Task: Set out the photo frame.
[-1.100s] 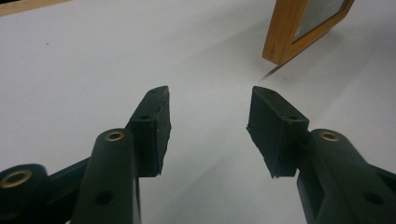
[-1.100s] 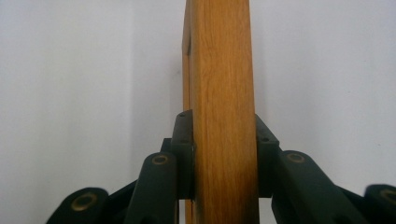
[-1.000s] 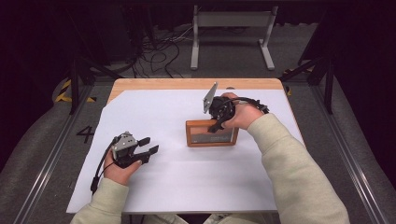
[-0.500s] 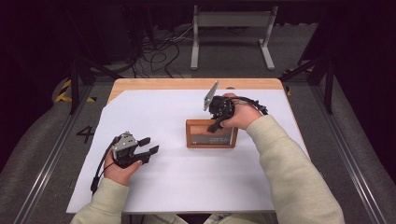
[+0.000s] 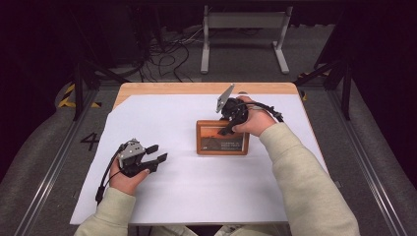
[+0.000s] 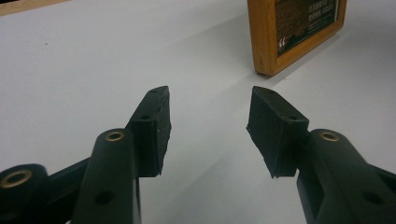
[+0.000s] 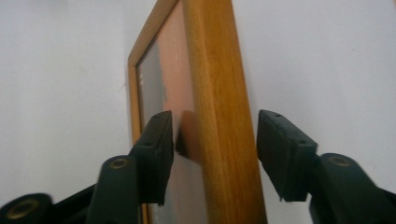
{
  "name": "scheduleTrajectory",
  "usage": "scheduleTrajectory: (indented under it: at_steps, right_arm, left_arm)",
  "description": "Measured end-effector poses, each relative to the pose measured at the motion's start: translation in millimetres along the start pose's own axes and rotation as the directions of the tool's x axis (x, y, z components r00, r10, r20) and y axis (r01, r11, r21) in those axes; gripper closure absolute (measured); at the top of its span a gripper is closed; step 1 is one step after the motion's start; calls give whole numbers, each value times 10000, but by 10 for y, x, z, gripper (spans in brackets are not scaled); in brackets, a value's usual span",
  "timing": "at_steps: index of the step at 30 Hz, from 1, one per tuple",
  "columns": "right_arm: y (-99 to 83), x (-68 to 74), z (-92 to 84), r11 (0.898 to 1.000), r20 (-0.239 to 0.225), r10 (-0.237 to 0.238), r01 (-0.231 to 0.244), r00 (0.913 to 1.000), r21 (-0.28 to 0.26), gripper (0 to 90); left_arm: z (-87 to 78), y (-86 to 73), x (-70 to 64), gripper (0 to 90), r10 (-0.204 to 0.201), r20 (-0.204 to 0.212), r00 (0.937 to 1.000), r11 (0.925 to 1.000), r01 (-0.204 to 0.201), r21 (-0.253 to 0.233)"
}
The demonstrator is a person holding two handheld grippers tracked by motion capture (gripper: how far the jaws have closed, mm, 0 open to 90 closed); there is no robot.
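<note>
A wooden picture frame (image 5: 222,138) lies flat on the white-covered table (image 5: 196,196), a little right of centre, its long axis running from 9 to 3 o'clock; the right hand-held gripper (image 5: 229,129) is at its far long edge, jaws apart and straddling that wooden rail (image 7: 219,116), one over the picture face, one outside, not yet pinching it; the left hand-held gripper (image 5: 153,153) rests well apart toward 8 o'clock, jaws apart and empty, aimed toward the frame; the right is plainly the nearer.
</note>
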State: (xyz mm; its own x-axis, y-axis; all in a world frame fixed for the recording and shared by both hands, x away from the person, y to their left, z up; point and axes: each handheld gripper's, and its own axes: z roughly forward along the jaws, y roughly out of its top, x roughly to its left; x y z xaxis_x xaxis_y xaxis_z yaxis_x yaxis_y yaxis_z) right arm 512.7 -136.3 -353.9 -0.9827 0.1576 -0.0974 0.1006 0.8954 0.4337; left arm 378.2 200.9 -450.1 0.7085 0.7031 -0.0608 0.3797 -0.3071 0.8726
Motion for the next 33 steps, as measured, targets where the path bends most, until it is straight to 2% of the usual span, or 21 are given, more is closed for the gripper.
scheduleTrajectory:
  at_steps: [3,7,10,11,13,16,18,19,21,22,23,24,27,29,30,31,32,33]
  right_arm:
    - [-11,5,-20,9996,364,84,-75,9993,-264,406]
    - [-36,30,-72,9963,283,228,-204,9993,-830,403]
    - [-64,75,-144,9896,542,421,-342,9976,-1398,400]
    - [-64,75,-144,9896,542,421,-342,9976,-1398,400]
    - [-123,120,-250,9800,980,623,-423,9932,-1945,397]
    - [-234,188,-385,9640,1249,1088,-740,9862,-2555,366]
    - [-311,244,-460,9552,1206,1288,-905,9843,-2818,350]
    - [-311,244,-460,9552,1206,1288,-905,9843,-2818,350]
    - [-459,339,-553,9395,1251,1644,-1167,9784,-3221,313]
    - [-514,371,-582,9350,1270,1779,-1274,9758,-3309,301]
    - [-614,429,-630,9223,1396,2047,-1432,9688,-3589,279]
    - [-667,458,-656,9137,1403,2235,-1572,9646,-3748,260]
    - [-824,547,-733,8777,1415,2940,-2084,9453,-4315,206]
    - [-920,595,-781,8581,1421,3255,-2290,9348,-4596,179]
    - [-920,595,-781,8581,1421,3255,-2290,9348,-4596,179]
    - [-970,616,-801,8514,1454,3385,-2368,9297,-4680,158]
    - [-1066,656,-833,8323,1375,3710,-2632,9184,-4879,117]
    - [-1066,656,-833,8323,1375,3710,-2632,9184,-4879,117]
  left_arm:
    - [-2,0,3,492,-1,-6,10000,10000,1,-2]
    - [-4,2,1,491,-23,-15,10000,10000,23,-23]
    - [-12,4,-3,491,-98,81,9999,10000,98,12]
    - [-12,4,-3,488,-98,81,9999,10000,98,12]
    - [-15,7,-4,487,-97,88,9999,10000,97,-7]
    - [-18,8,-1,480,-52,106,9999,10000,52,-22]
    - [-25,10,-6,477,-89,102,9999,10000,89,-18]
    - [-25,10,-6,477,-89,102,9999,10000,89,-18]
    - [-26,17,-21,478,-81,126,9999,9999,82,-69]
    - [-27,23,-28,477,-40,144,9999,10000,41,-82]
    - [-25,29,-50,475,-99,160,9998,9999,101,-106]
    - [-26,33,-55,472,-62,168,9998,9999,64,-97]
    - [-26,36,-68,459,-75,233,9997,9999,78,-107]
    - [-36,38,-64,456,-83,222,9997,9999,86,-127]
    - [-36,38,-64,456,-83,222,9997,9999,86,-127]
    - [-43,41,-63,456,-140,272,9995,9998,144,-152]
    - [-57,49,-63,455,-153,303,9994,9995,161,-260]
    - [-57,49,-63,453,-153,303,9994,9995,161,-260]
